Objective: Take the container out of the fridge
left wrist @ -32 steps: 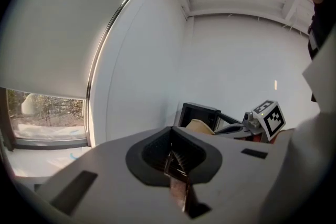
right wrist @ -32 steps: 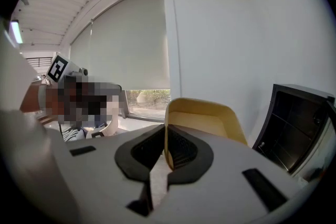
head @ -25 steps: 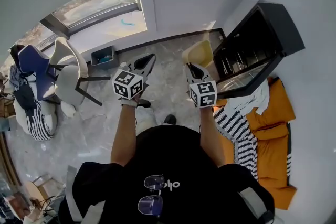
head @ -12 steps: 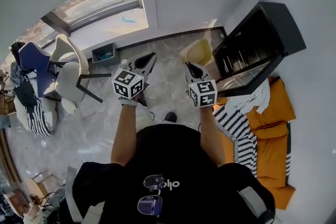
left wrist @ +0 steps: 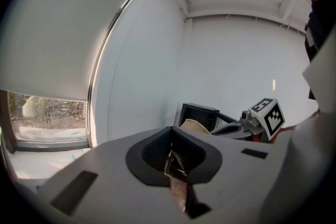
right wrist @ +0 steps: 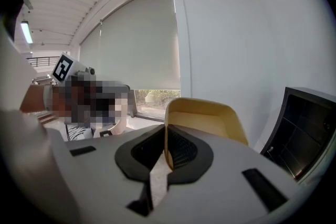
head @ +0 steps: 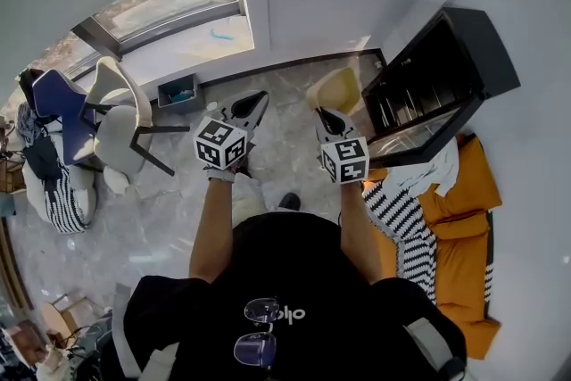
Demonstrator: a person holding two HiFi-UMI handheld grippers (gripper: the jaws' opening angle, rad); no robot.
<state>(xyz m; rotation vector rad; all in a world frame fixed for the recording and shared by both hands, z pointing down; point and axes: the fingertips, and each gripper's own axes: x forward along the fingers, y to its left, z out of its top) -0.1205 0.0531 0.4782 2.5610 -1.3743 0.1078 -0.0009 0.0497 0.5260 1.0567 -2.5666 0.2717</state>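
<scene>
The fridge (head: pixel 446 58) stands with its door open, its inside too dark to read beyond faint shelf lines; one yellow container (head: pixel 337 90) is outside it, above the marble floor (head: pixel 169 210), just left of the open door; its lower part is hidden behind the right gripper (head: pixel 323 113), whose jaws are clamped on its wall; what it holds cannot be seen; the left gripper (head: pixel 252 101) has its jaws together on nothing; two grippers, one container, one fridge.
</scene>
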